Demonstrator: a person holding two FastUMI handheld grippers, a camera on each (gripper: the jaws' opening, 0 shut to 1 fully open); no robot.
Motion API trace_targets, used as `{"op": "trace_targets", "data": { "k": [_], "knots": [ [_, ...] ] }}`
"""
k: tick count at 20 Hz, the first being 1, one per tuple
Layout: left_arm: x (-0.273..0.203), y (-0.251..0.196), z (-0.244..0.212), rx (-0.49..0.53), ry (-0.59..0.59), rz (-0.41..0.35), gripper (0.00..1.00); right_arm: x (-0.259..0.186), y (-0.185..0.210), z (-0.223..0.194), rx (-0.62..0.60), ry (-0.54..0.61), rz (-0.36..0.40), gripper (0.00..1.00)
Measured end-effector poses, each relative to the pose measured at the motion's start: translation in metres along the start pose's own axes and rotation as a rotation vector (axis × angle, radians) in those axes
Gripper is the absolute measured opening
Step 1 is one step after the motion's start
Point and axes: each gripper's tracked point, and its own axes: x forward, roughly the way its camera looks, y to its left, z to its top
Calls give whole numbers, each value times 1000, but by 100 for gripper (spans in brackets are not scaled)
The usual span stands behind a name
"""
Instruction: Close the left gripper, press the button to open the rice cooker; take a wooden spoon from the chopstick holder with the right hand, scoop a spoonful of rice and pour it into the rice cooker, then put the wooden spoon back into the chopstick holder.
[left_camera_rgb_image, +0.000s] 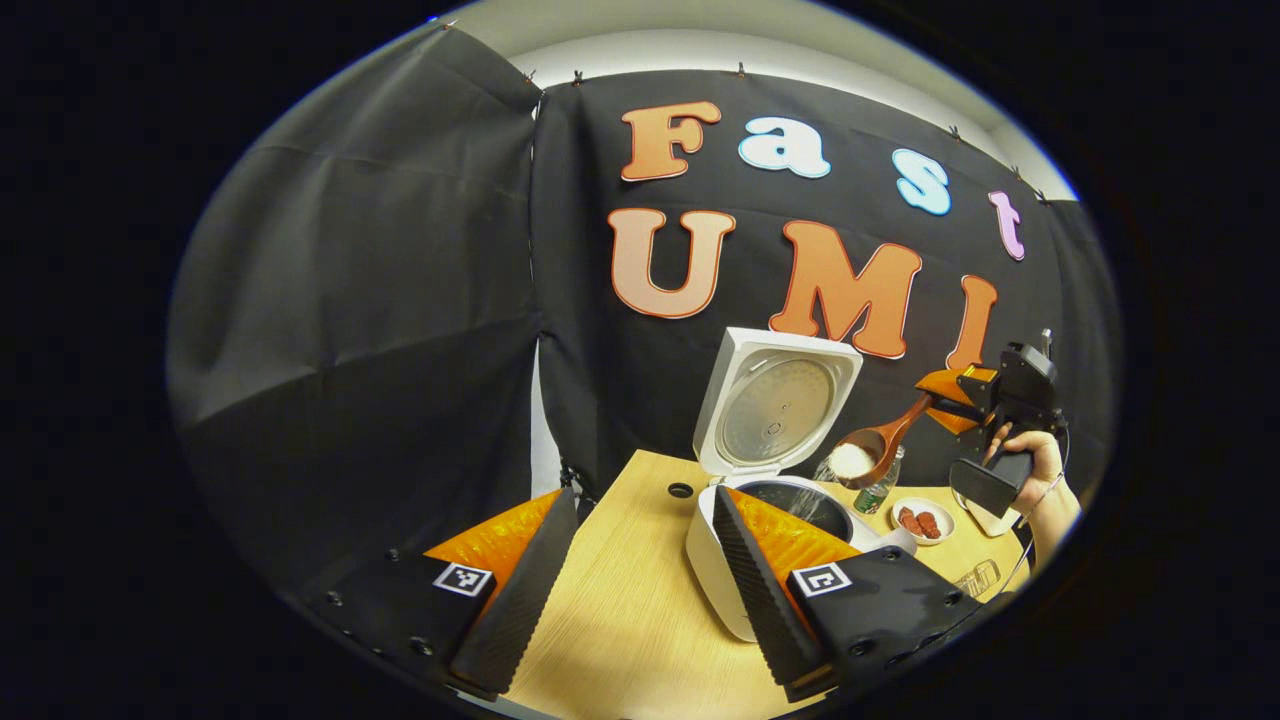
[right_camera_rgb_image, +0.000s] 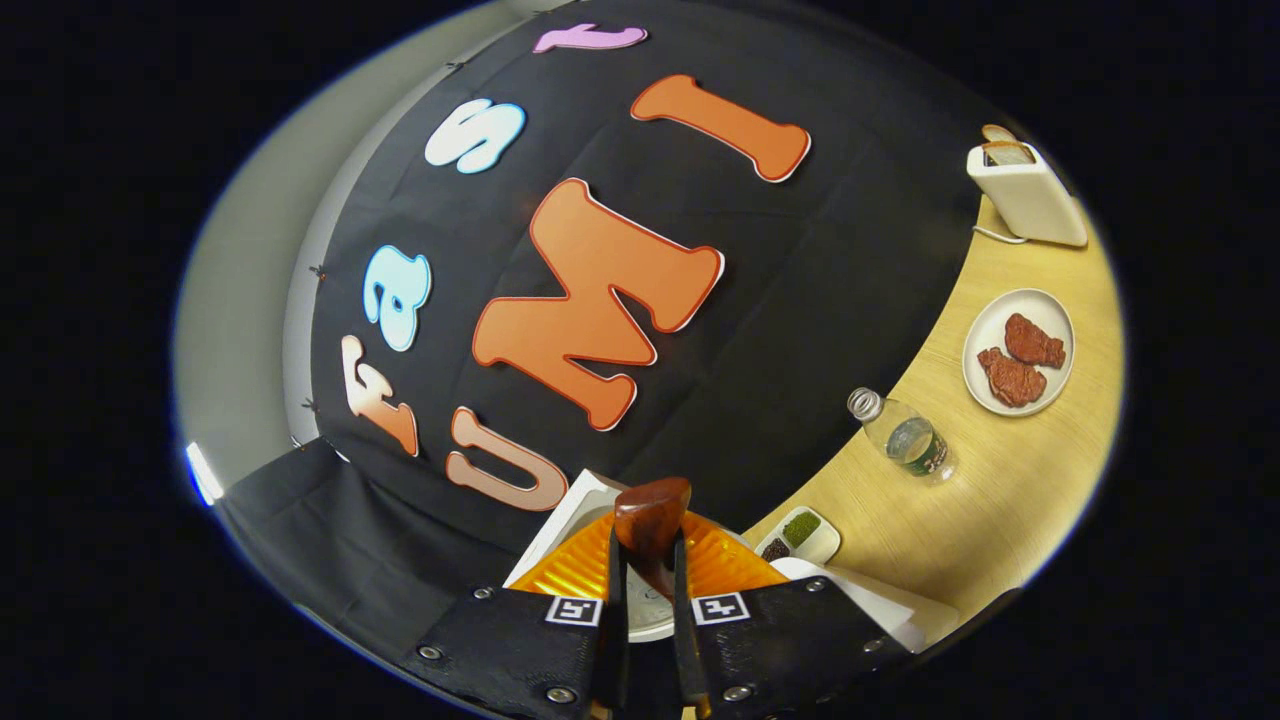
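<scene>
On the wooden bench (right_camera_rgb_image: 1010, 500), a plastic bottle (right_camera_rgb_image: 905, 438) lies as landmark. Near it sits a white plate of two reddish-brown pieces (right_camera_rgb_image: 1018, 352); beyond that, a white toaster (right_camera_rgb_image: 1027, 192); on its other side, a small two-part seasoning dish (right_camera_rgb_image: 799, 537).

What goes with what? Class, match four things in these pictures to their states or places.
Things:
1. rice cooker
2. spoon
3. plate
4. bottle

States or places:
A. holds two reddish-brown pieces
B. lid raised, pot open
C. heaped with white rice, held up by the right gripper
D. stands on the table with its cap on

Pairs: 1-B, 2-C, 3-A, 4-D
</scene>
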Motion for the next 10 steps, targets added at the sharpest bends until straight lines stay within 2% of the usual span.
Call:
{"op": "trace_targets", "data": {
  "k": [10],
  "knots": [
    [-4, -2, 2, 3, -17, -11, 93, -4, 20, 10, -172, -37, 40, 18]
  ]
}}
